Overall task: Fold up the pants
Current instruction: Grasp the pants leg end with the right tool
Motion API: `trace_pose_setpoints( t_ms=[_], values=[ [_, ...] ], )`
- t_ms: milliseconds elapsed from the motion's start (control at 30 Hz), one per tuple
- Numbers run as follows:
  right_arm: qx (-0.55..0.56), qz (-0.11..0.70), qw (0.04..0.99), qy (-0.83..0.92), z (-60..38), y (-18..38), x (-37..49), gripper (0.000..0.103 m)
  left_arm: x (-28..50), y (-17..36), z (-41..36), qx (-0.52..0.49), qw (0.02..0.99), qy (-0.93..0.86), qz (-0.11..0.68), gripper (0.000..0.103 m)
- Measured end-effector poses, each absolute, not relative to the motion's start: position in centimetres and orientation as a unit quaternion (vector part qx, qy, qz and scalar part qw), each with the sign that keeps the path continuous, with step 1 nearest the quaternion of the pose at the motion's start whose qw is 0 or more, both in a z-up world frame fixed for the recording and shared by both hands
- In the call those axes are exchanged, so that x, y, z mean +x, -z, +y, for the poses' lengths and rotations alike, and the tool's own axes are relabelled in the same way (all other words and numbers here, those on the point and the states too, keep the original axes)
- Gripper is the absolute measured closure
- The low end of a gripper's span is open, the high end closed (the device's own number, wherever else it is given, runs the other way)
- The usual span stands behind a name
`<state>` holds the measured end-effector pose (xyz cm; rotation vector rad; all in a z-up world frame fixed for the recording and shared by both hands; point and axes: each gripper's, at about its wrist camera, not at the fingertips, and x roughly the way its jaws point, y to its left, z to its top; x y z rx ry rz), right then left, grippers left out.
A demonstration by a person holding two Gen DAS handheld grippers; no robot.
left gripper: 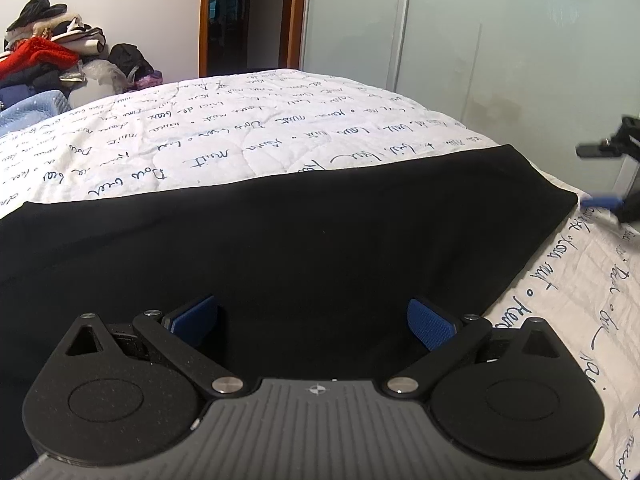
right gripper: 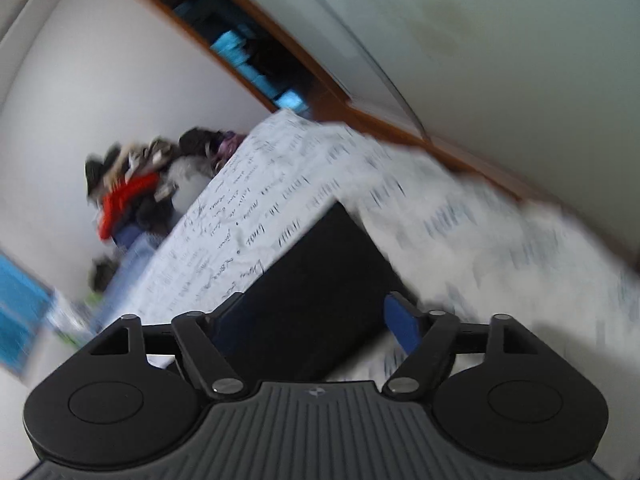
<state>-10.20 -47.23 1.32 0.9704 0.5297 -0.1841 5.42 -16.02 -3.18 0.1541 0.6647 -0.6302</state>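
Black pants (left gripper: 300, 236) lie flat and folded across a bed with a white quilt printed with handwriting (left gripper: 224, 128). My left gripper (left gripper: 313, 322) hovers over the near part of the cloth, open, with nothing between its blue pads (left gripper: 430, 322). In the tilted, blurred right wrist view the pants (right gripper: 320, 272) show as a dark strip on the quilt (right gripper: 460, 216). My right gripper (right gripper: 316, 320) is open above their end, nothing held. From the left wrist view the right gripper (left gripper: 600, 176) appears at the far right edge, beside the corner of the pants.
A pile of clothes with a red item (left gripper: 44, 56) sits past the bed's far left corner. A wooden-framed doorway (left gripper: 248, 16) and pale glass wardrobe doors (left gripper: 500, 40) stand behind the bed. The bed edge runs along the right.
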Motion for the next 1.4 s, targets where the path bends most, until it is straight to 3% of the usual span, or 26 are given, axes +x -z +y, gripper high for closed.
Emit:
trace_pose_setpoints(
  t_ms=[100, 333, 400, 467, 600, 833, 900, 933, 967, 1067, 1400],
  values=[
    [0.557, 0.237, 0.792, 0.079, -47.8, 1.9, -10.8, 0.028, 5.1, 3.0, -16.2, 0.072, 0.894, 0.305, 0.320, 0.000],
    [0.635, 0.190, 0.737, 0.132, -49.1, 3.5, -10.0, 0.028, 5.0, 2.8, -15.6, 0.056, 0.895, 0.309, 0.318, 0.001],
    [0.630, 0.190, 0.742, 0.130, -49.1, 3.8, -9.1, 0.026, 5.0, 2.8, -15.6, 0.054, 0.895, 0.309, 0.318, 0.001],
    [0.622, 0.180, 0.750, 0.132, -48.5, 3.5, -8.3, 0.017, 5.0, 2.7, -15.6, 0.053, 0.895, 0.310, 0.318, 0.001],
    [0.614, 0.140, 0.767, 0.121, -47.3, 3.0, -7.7, 0.017, 5.0, 2.7, -15.5, 0.051, 0.895, 0.310, 0.317, 0.001],
    [0.499, 0.178, 0.833, 0.161, -45.5, 2.6, -4.9, 0.018, 5.1, 2.8, -15.5, 0.052, 0.894, 0.310, 0.318, 0.001],
    [0.488, 0.169, 0.839, 0.171, -45.3, 2.6, -4.7, 0.028, 5.1, 2.8, -15.6, 0.055, 0.894, 0.309, 0.319, 0.000],
    [0.483, 0.171, 0.840, 0.178, -45.3, 2.7, -4.6, 0.046, 5.0, 2.8, -15.7, 0.057, 0.894, 0.308, 0.319, 0.000],
    [0.483, 0.177, 0.839, 0.178, -45.4, 3.0, -4.4, 0.056, 5.0, 2.8, -15.7, 0.059, 0.895, 0.307, 0.319, 0.000],
    [0.491, 0.175, 0.835, 0.174, -45.9, 3.9, -4.9, 0.069, 5.0, 2.9, -15.7, 0.060, 0.895, 0.307, 0.319, 0.000],
    [0.515, 0.174, 0.823, 0.162, -46.4, 4.1, -5.5, 0.065, 5.0, 2.9, -15.7, 0.060, 0.895, 0.307, 0.318, 0.000]
  ],
)
